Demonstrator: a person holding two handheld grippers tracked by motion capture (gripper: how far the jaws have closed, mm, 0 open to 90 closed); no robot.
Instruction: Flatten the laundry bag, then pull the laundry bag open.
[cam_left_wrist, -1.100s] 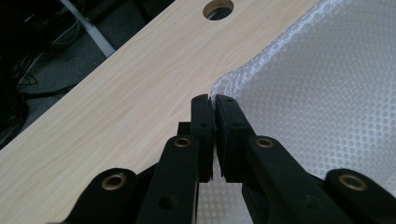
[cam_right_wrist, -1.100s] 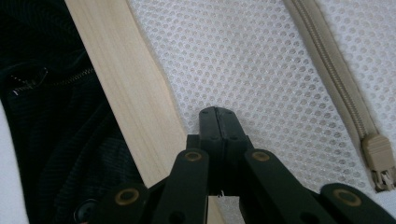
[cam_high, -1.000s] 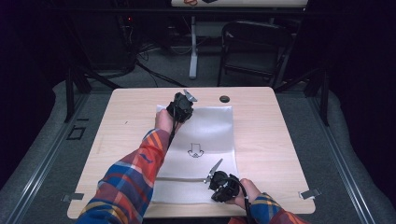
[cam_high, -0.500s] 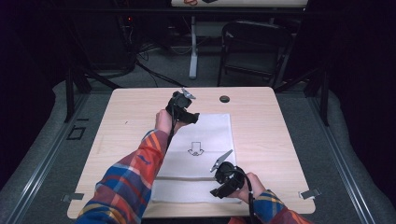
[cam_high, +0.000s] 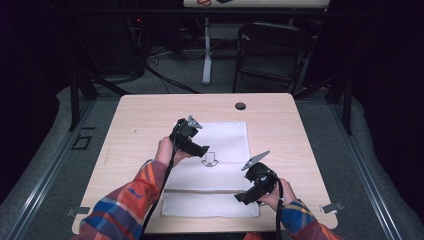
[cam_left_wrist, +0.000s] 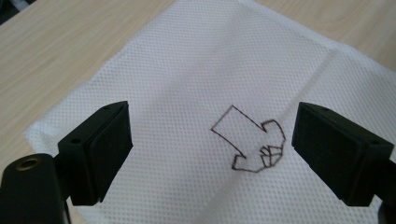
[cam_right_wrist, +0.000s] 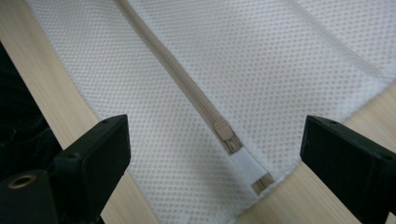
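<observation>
A white mesh bag lies flat on the wooden table, with a hand-drawn arrow at its middle and a beige zipper across its near part. My left gripper hovers over the bag's upper left area; its jaws have just been opening. In the left gripper view it stands open above the arrow, gripping nothing. My right gripper is at the bag's near right; its jaws have just been opening too. It stands open above the zipper slider, apart from the cloth.
A small black round cap sits near the table's far edge. A dark chair stands behind the table. Metal clamps sit at the front corners. Bare wood flanks the bag on both sides.
Both grippers have let go of the bag and opened. The left one drew back from the bag's far left corner toward the middle. The right one lifted and shifted right.
</observation>
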